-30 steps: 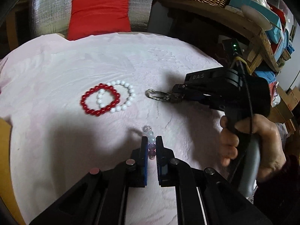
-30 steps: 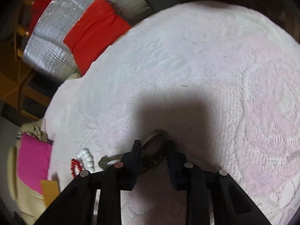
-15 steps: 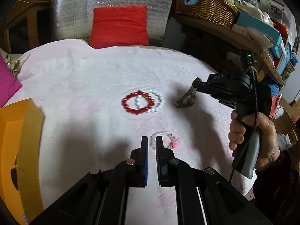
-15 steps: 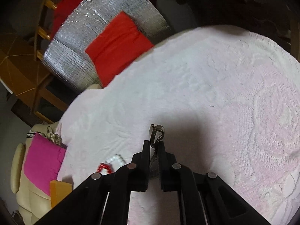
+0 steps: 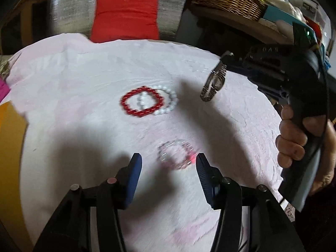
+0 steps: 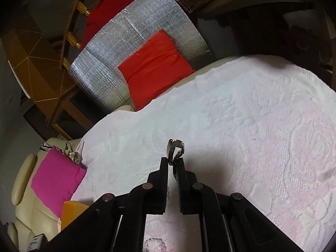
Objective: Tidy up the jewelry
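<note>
Release is what has just happened on the left: the left gripper [image 5: 168, 163], pinched shut a moment ago, is opening its jaws, and the pale beaded bracelet [image 5: 177, 154] lies flat on the pink cloth [image 5: 84, 79] just ahead of the tips, between them but touched by neither pad. A second ago those beads stood clamped in the same jaws, so this piece now looks set down.

On the other side, the right gripper [image 6: 172, 164] has closed its jaws on the metal watch [image 5: 214, 82]. The watch lay on the cloth a second ago; now it hangs clear of the surface from the jaw tips, band dangling.

Well beyond the left jaws, the red bracelet [image 5: 141, 100] and the white pearl bracelet [image 5: 166, 100] lie overlapped, unchanged.

My reading: one piece is placed, one is in transit, and the watch probably needs a spot beside the others.
</note>
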`<state>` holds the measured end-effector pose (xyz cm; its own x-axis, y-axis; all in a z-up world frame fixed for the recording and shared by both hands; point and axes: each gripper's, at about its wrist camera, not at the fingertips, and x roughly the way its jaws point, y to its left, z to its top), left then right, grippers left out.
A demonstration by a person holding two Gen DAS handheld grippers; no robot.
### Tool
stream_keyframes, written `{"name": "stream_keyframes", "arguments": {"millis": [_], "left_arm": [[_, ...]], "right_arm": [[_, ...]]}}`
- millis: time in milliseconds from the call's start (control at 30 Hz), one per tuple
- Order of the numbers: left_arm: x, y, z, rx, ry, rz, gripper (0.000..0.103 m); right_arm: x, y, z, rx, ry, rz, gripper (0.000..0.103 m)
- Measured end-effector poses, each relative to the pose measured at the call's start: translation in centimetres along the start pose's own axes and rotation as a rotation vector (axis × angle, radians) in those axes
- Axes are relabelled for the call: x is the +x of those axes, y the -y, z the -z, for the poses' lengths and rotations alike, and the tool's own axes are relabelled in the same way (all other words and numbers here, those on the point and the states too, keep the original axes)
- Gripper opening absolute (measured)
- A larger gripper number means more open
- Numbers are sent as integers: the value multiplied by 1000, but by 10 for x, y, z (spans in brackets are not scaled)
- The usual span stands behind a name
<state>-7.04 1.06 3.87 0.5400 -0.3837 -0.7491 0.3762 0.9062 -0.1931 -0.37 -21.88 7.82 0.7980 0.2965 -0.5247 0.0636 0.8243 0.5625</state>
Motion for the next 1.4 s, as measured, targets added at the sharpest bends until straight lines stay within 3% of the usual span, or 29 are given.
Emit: {"name": "stream_keyframes", "arguments": {"millis": [267, 367, 567, 767, 967, 1200, 1400], "left_arm": [[32, 12, 1, 2, -35, -5, 53], [36, 13, 3, 19, -29, -7, 18], [24, 3, 5, -2, -9, -9, 15], [-21, -7, 8, -16, 71, -50, 15], [-92, -35, 19, -60, 164, -112, 15], [-182, -106, 45, -152, 238, -261, 15], [-213, -172, 78, -261, 209, -392, 15]], "right_arm": [[-5, -4, -2, -14, 14, -13, 9], [-6, -8, -2, -25, 17, -27, 9], [-11, -20, -1, -51, 35, -56, 9], [-9, -43, 6, -81, 34, -89, 9], [-7, -96, 25, -125, 26, -192, 9], [4, -182, 70, -224, -24, -347, 9], [29, -241, 111, -250, -137, -465, 9]]}}
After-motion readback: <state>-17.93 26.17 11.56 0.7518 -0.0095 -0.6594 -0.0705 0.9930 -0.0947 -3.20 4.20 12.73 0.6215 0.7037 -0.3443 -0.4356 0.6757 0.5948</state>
